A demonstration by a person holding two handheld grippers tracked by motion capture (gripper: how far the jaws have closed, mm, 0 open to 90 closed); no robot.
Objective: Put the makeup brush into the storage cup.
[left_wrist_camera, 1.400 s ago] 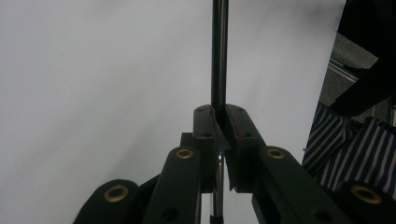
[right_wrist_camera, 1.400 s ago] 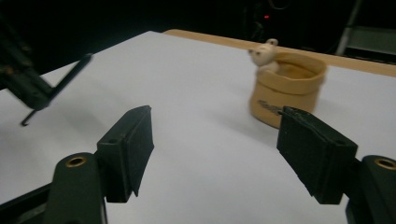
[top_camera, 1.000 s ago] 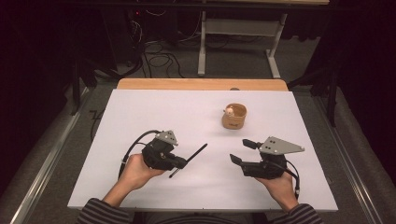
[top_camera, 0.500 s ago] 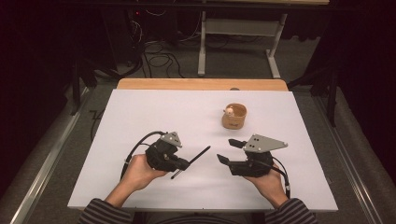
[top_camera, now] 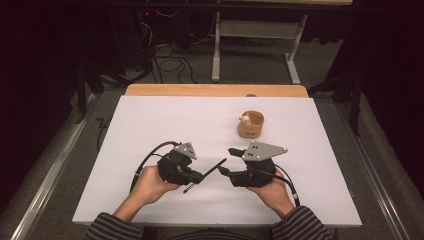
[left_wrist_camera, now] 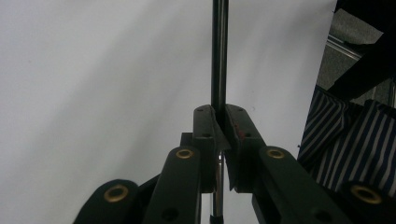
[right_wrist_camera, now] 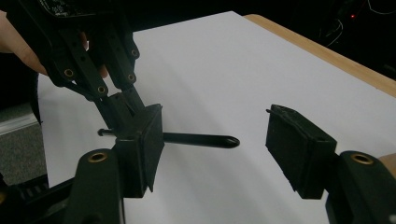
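Right gripper view: the right gripper (right_wrist_camera: 212, 154) has its jaws spread wide, apparently ready to take the dark pen (right_wrist_camera: 201, 139), whose rounded tip lies between them. Just beyond, the left gripper (top_camera: 199, 176) is clamped on that pen, pointing it toward its partner. Farther off, a small wooden cup (top_camera: 250, 125) stands on the white table (top_camera: 150, 120).

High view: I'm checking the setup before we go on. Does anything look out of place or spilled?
Nothing stands out. The cup stands upright on the white table, nothing spilled. The left gripper is shut on a black rod; the right gripper is open beside its tip.
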